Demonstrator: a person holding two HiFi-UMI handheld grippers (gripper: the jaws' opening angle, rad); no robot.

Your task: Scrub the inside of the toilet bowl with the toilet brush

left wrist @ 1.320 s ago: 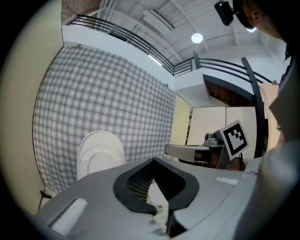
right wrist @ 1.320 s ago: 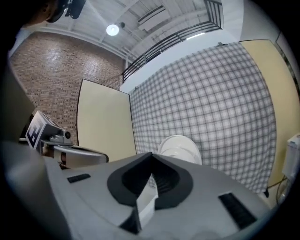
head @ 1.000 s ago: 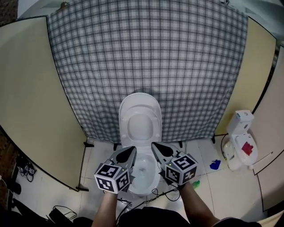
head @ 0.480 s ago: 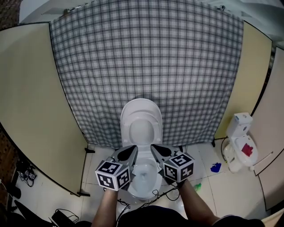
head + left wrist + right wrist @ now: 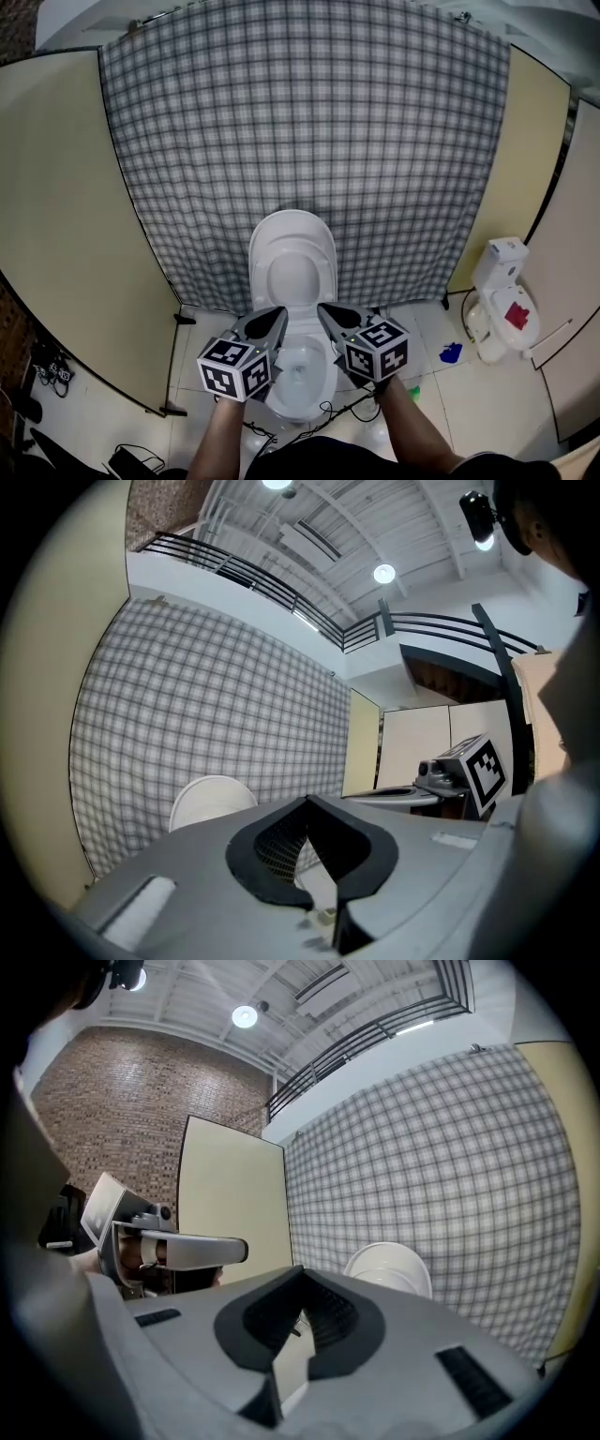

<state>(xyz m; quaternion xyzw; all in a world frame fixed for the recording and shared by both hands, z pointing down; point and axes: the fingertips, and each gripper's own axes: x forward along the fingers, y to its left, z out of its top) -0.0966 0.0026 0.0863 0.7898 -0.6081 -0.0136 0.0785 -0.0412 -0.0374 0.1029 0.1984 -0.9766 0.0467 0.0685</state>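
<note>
A white toilet stands against the checked curtain with its lid raised; the bowl lies open below it. My left gripper and right gripper hover side by side over the bowl's near part, both shut and empty, tips pointing at the lid. The raised lid shows beyond the left gripper, and again as the lid beyond the right gripper. I see no toilet brush that I can make out.
Cream partition panels flank the checked curtain. A small white fixture with a red patch stands at the right wall, with a blue item and a green item on the tiles. Cables lie by the toilet's base.
Both grippers stay shut and side by side over the bowl. The head view has drifted slightly, so the toilet sits a little lower in the picture than a second ago.
</note>
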